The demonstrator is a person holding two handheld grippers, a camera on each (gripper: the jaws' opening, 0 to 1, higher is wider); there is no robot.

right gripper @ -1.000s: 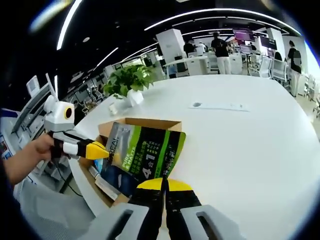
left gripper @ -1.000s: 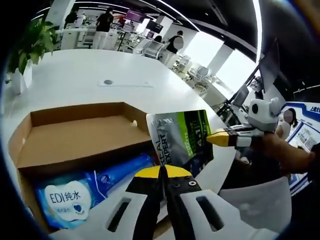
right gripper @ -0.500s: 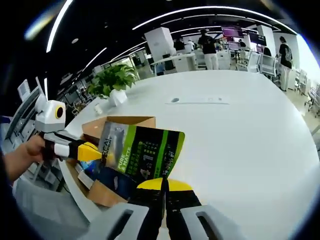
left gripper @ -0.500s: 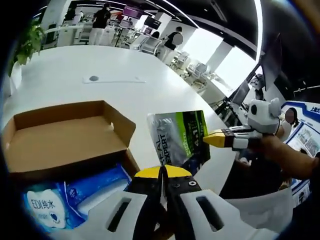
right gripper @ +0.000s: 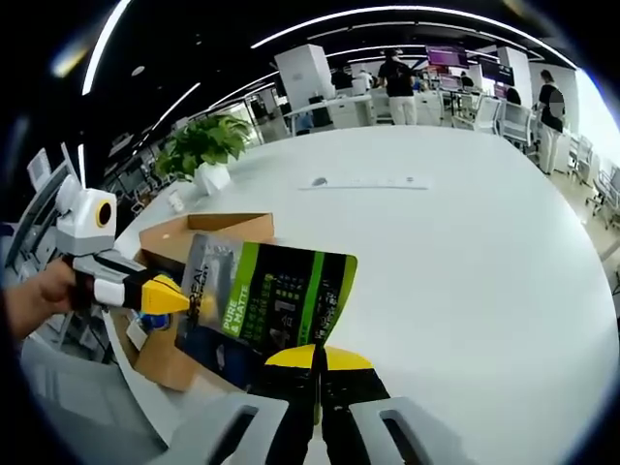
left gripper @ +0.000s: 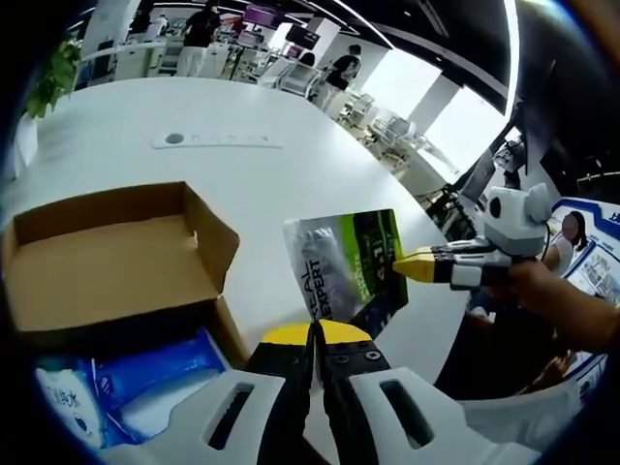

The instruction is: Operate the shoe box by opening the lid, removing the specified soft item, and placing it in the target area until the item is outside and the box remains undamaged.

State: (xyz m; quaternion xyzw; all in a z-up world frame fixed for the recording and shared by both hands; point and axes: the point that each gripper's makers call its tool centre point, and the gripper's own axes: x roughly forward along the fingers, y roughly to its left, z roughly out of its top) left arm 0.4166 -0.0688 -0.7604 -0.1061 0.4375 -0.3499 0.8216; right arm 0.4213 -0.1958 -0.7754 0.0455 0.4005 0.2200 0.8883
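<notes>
Grippers, left gripper [left gripper: 312,334] and right gripper [right gripper: 316,356], both have jaws clamped on the green pouch [right gripper: 266,300] above the table [right gripper: 465,252]. Open box [left gripper: 107,252] holds blue wipes [left gripper: 107,378].

Opposed close views, shared pouch [left gripper: 351,266]

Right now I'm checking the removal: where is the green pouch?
The green pouch hangs clear of the open box, gripped by both grippers above the white table.

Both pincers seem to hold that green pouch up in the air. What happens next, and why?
Probably lower the pouch onto the bare white table and let go. The left gripper and right gripper both pinch it, and it already hangs beside the open box, not over it.
</notes>
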